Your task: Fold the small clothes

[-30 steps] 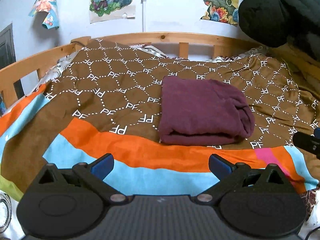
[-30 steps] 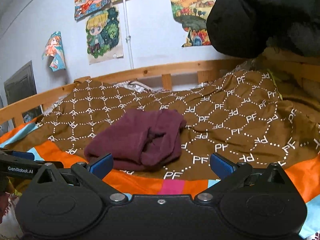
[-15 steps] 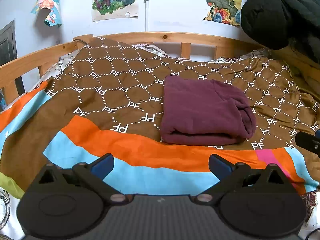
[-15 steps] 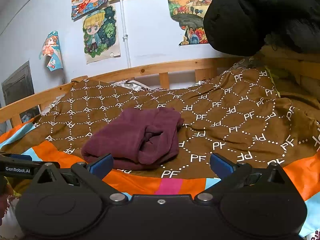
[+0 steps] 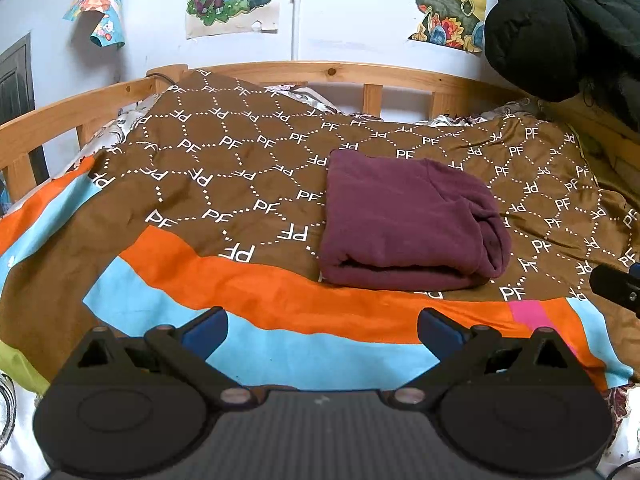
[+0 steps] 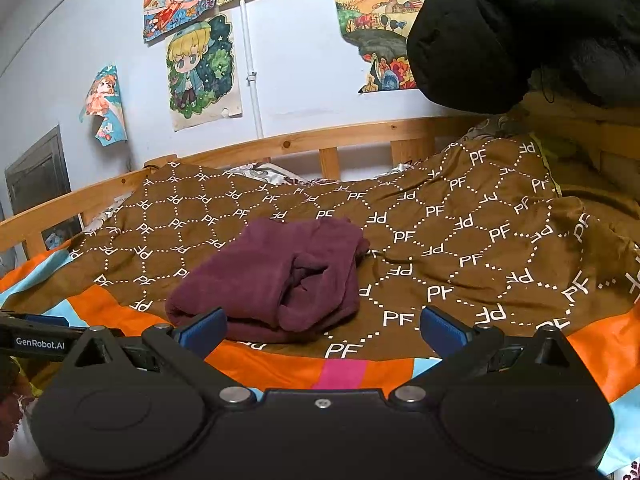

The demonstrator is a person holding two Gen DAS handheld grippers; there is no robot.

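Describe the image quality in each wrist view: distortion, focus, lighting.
Left wrist view: strong fisheye bend curves the wooden bed rail; the maroon garment is sharp and evenly lit, no glare. Right wrist view: same barrel distortion, dark corners, soft indoor light; the black jacket loses detail in shadow.

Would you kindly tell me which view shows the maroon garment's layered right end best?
The right wrist view: the maroon garment turns its bunched, layered end toward that camera. The left wrist view shows the garment mostly from its smooth top and front fold.
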